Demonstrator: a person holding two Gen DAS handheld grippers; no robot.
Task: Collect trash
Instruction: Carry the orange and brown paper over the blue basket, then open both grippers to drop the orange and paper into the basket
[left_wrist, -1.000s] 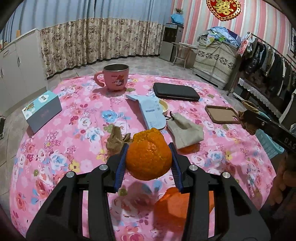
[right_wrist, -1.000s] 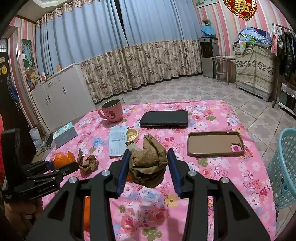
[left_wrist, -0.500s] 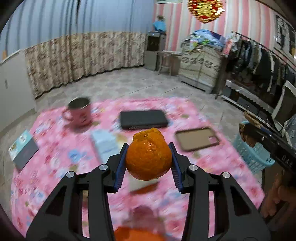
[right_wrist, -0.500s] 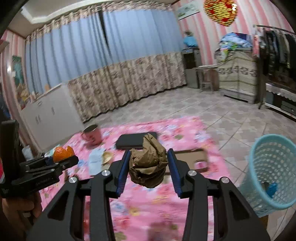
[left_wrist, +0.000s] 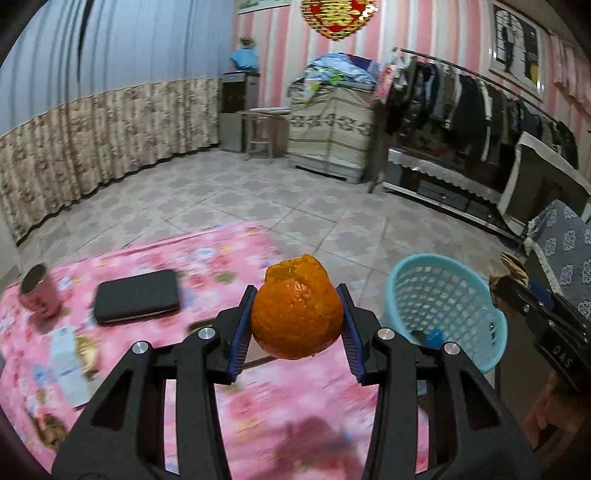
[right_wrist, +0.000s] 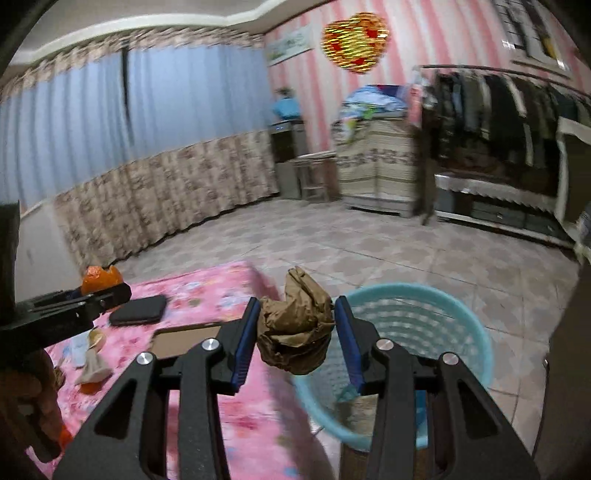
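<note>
My left gripper (left_wrist: 295, 325) is shut on an orange peel ball (left_wrist: 295, 312), held above the right end of the pink flowered table (left_wrist: 207, 254). My right gripper (right_wrist: 295, 330) is shut on a crumpled brown paper wad (right_wrist: 295, 325), just above the near rim of a light blue mesh trash basket (right_wrist: 424, 317). The same basket (left_wrist: 443, 295) stands on the floor to the right of the table in the left wrist view, with small bits inside. The left gripper with the orange peel (right_wrist: 99, 278) shows at the left of the right wrist view; the right gripper (left_wrist: 517, 291) shows at the right edge of the left wrist view.
On the table lie a black case (left_wrist: 136, 295), a pink mug (left_wrist: 38, 291), a brown phone case (right_wrist: 184, 338), a paper slip (left_wrist: 68, 362) and more scraps (right_wrist: 92, 365). Tiled floor, a clothes rack (left_wrist: 480, 107) and a cabinet (left_wrist: 332, 129) lie beyond.
Both grippers swung right, off the table's middle toward the blue basket, each keeping its load. The basket now sits under the right gripper and near the left one.
</note>
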